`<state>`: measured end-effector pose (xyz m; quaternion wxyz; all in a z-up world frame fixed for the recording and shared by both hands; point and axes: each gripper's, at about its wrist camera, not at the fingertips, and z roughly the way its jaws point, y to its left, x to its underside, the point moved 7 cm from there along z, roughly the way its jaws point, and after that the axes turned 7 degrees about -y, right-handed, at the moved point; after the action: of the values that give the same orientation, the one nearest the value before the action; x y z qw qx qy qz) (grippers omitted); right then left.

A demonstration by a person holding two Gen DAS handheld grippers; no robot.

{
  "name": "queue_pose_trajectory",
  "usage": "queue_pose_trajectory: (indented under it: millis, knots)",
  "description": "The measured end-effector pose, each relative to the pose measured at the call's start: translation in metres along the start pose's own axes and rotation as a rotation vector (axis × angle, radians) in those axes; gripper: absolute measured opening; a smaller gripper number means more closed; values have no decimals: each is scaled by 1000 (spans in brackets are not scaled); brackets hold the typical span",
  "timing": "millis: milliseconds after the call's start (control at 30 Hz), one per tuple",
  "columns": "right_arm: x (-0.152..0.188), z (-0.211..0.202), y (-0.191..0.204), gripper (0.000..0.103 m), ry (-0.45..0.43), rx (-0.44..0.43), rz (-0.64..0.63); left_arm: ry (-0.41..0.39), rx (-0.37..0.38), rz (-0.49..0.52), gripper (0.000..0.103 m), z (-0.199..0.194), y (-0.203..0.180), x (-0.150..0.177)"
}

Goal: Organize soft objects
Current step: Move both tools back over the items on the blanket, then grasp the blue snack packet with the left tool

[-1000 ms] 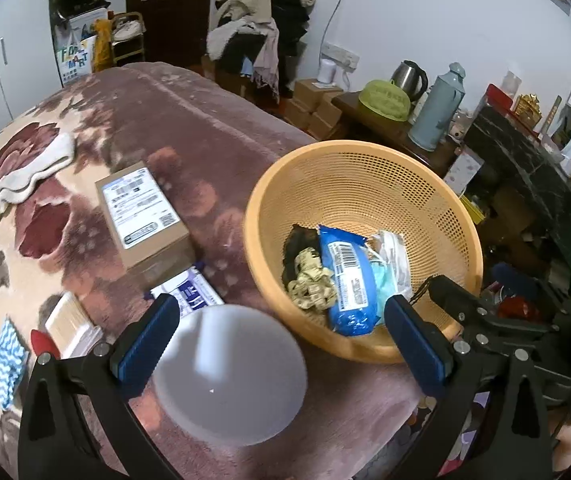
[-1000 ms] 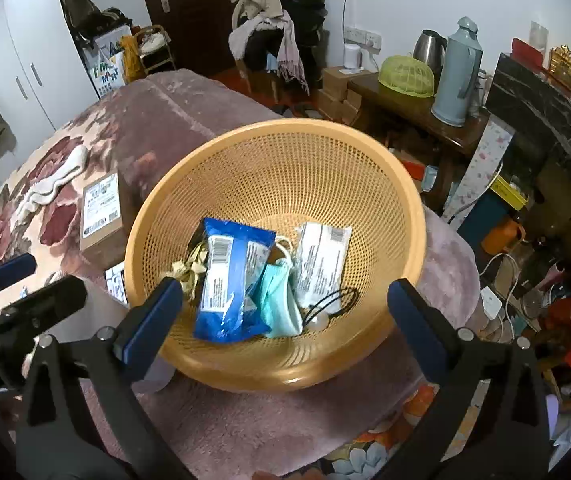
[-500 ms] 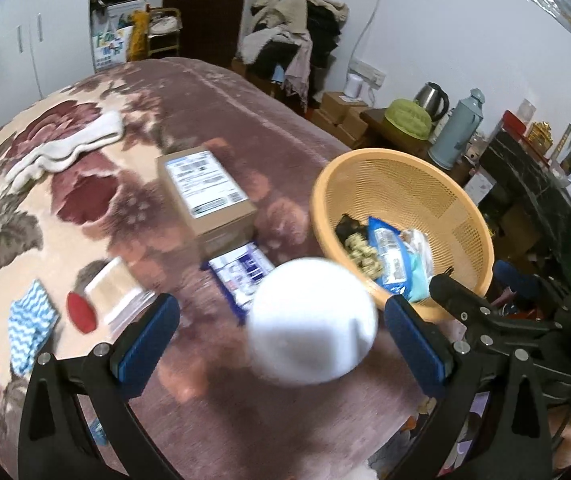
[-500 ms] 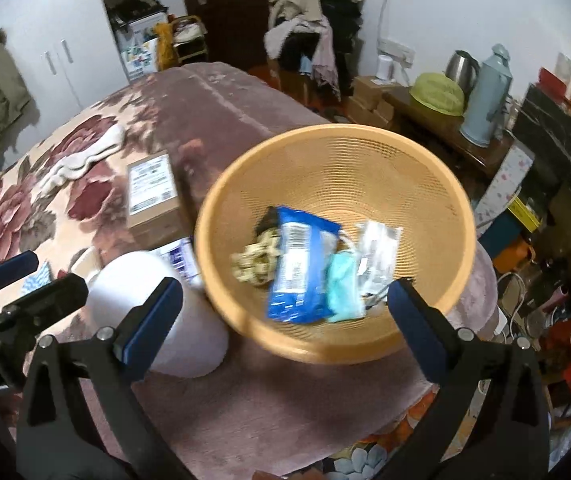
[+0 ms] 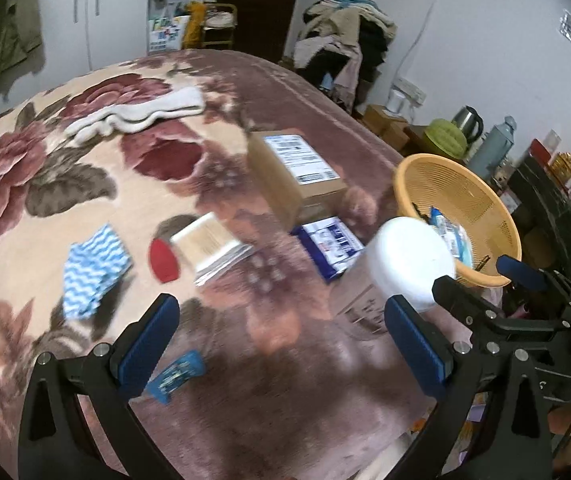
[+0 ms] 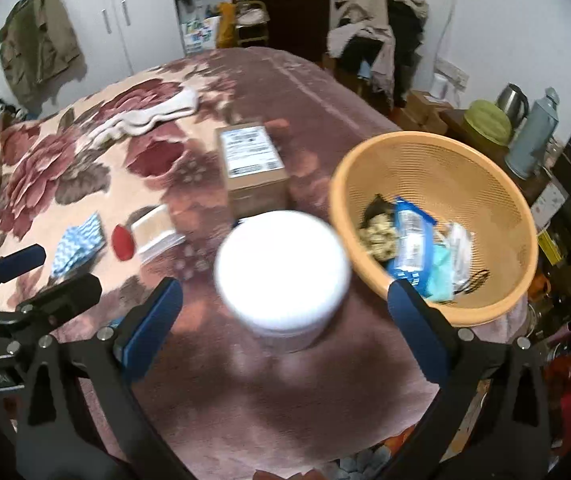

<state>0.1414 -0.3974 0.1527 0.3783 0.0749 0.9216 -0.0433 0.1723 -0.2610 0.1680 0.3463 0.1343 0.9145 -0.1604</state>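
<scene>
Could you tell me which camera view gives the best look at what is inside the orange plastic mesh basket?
The right wrist view: the orange plastic mesh basket opens toward the camera, showing its packets. In the left wrist view the basket sits at the edge, its contents mostly hidden behind the white round lidded jar.

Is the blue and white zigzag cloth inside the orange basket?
No, the zigzag cloth lies flat on the flowery blanket, far from the basket.

Dim indoor light, strong fisheye curvature, dark vignette at corners.
Motion blur smears the white jar (image 6: 283, 276) and blanket (image 5: 85, 184); soft shadows below.
</scene>
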Motion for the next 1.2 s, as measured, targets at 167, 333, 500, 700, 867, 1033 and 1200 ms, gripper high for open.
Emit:
queue_pose_trajectory:
  millis: [167,333,500,700,867,1033,1200]
  knots:
    - [6,-2,28,103,6,-12,-37,-7,-12,-29,102,-13,25,9]
    - [12,-4,49,103,15,-29,-63,-18,-24,-53,102,-25,46,19]
    - [19,-3,71,103,24,-43,-92,-18,-43,-79,102,-32,67,30]
    - [31,1,91,103,43,-64,-115,-2,-64,-100,102,-33,89,46]
    - [45,8,105,103,68,-82,-126,17,-78,-122,102,-31,108,61]
    - [57,17,112,103,95,-98,-122,43,-94,-161,102,-25,128,76]
    - [71,30,120,103,128,-117,-125,81,-108,-183,102,-10,145,94]
